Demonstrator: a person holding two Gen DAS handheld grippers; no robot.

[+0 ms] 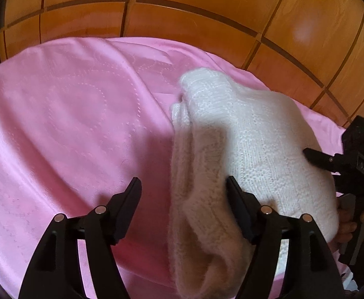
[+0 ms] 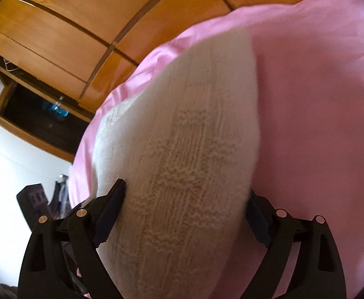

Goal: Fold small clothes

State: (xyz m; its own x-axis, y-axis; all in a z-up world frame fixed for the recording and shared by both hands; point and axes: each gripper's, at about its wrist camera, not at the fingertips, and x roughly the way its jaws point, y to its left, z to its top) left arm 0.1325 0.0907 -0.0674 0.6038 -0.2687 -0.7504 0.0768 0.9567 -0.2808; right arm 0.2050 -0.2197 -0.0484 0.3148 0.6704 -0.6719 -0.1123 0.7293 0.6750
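**A:** Largest items first?

**B:** Wooden panelled wardrobe [image 1: 207,12] across the back, close behind the far edge of the pink bedsheet [image 1: 70,124]. Wide bare sheet to the left of the garment, smooth. Narrow strip only between garment and far edge on the right.

**A:** Garment?

**B:** White knitted garment [image 1: 244,137], bunched and partly doubled over, right of centre on the sheet. Near end draped down toward the lens.

**A:** Left tool?

**B:** Left gripper [image 1: 183,186] low over the sheet, jaws spread wide. Right finger touching the knit; left finger over bare sheet. Nothing clamped.

**A:** Right tool?

**B:** Right gripper [image 2: 184,189] pointing in from the right edge, tilted. Jaws apart, straddling a raised fold of knit; left finger [image 2: 114,196] against the fabric, right finger mostly hidden behind it. Firm hold or loose contact: cannot tell.

**A:** Writing?

**B:** Small marking on the right tool's body, unreadable. Green light lit near its top.
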